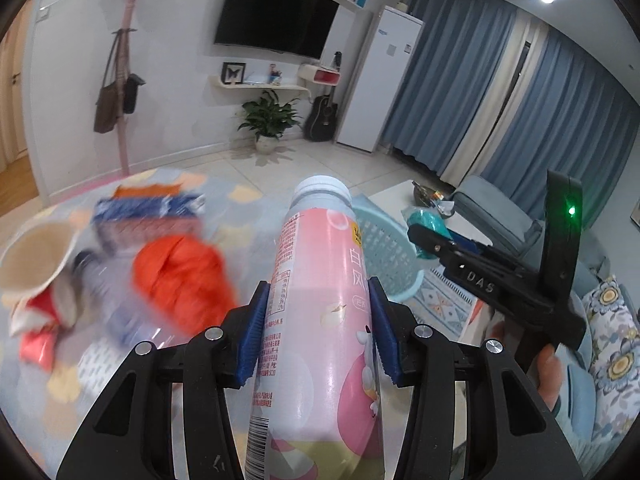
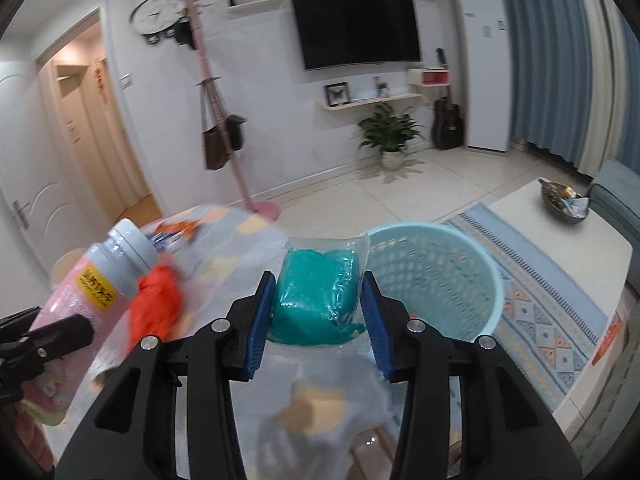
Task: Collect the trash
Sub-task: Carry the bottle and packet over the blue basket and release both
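Observation:
My left gripper is shut on a pink bottle with a white cap, held above the table. My right gripper is shut on a teal packet in clear wrap, held just left of a light-blue basket. In the left wrist view the basket is behind the bottle, and the right gripper with the teal packet is over its right rim. An orange crumpled bag, a paper cup and a blue-orange wrapper lie on the table, blurred.
The table has a pale patterned cloth. A white coffee table with a dark bowl stands on the right, on a patterned rug. A pink coat stand and a potted plant are at the far wall.

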